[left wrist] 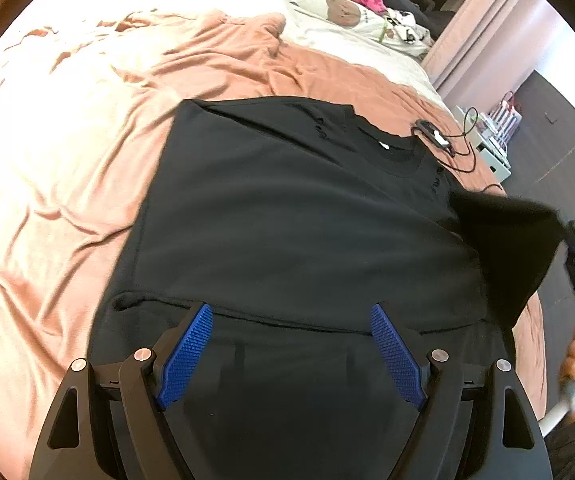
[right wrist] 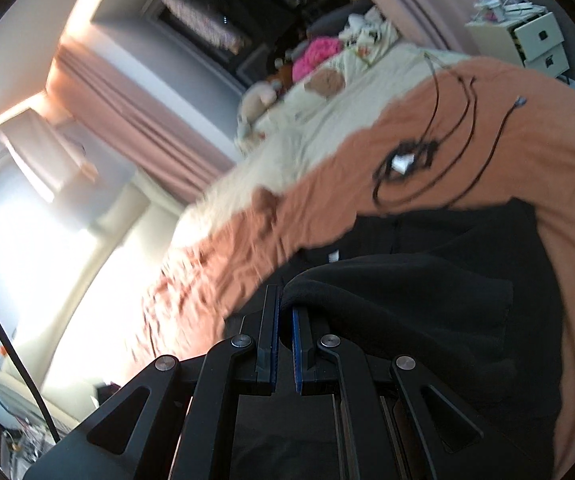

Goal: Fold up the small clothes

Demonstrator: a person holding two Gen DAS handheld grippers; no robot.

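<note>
Jaws of the left gripper (left wrist: 291, 354) were held wide apart above the hem of the black T-shirt (left wrist: 287, 220), gripping nothing. On the right gripper (right wrist: 285, 316) they were clamped tight on a lifted sleeve (right wrist: 399, 300). The shirt was spread flat on the bed (left wrist: 47, 200), near its cable-strewn edge.

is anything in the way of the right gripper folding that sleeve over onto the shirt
Nothing visible. The right gripper grips the lifted sleeve, and the black shirt body is bare. The cable lies beyond the collar; the left gripper hovers open at the hem.
</note>
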